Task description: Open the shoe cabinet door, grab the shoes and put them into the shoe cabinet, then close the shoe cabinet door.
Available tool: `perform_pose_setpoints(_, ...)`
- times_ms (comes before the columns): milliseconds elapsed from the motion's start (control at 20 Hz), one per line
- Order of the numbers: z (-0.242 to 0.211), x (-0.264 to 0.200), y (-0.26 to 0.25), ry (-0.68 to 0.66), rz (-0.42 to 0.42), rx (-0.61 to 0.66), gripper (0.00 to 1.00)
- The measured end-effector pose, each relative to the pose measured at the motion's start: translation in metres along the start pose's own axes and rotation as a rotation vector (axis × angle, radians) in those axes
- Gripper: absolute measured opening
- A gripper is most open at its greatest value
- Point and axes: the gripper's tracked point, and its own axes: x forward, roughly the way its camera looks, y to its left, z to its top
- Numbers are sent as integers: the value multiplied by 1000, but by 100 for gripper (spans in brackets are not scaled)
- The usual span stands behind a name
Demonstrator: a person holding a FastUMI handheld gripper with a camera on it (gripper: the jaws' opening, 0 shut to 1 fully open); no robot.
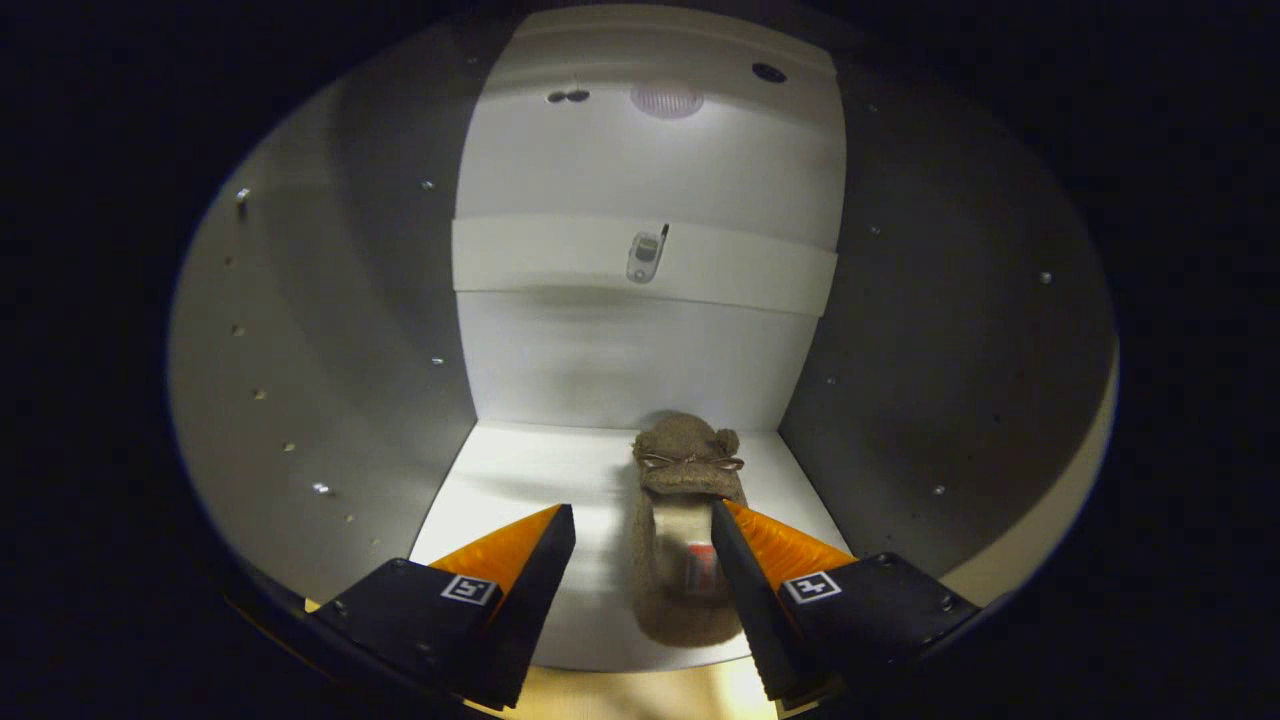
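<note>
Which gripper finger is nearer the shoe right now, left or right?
The right finger: the brown shoe on the cabinet floor lies against its inner side, partly hidden by it. The left finger stands apart from it across bare shelf. The gripper is open.

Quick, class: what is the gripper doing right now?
Gripper: open, holding nothing; fuzzy brown slipper lies between its fingers on the white cabinet shelf.

No text, label or number can be read.
</note>
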Motion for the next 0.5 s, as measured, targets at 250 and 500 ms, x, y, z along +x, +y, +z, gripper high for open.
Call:
perform_pose_setpoints(250, 21, -77, -1, -121, 9, 35, 98)
perform_pose_setpoints(500, 31, -154, -9, -206, 19, 53, 98)
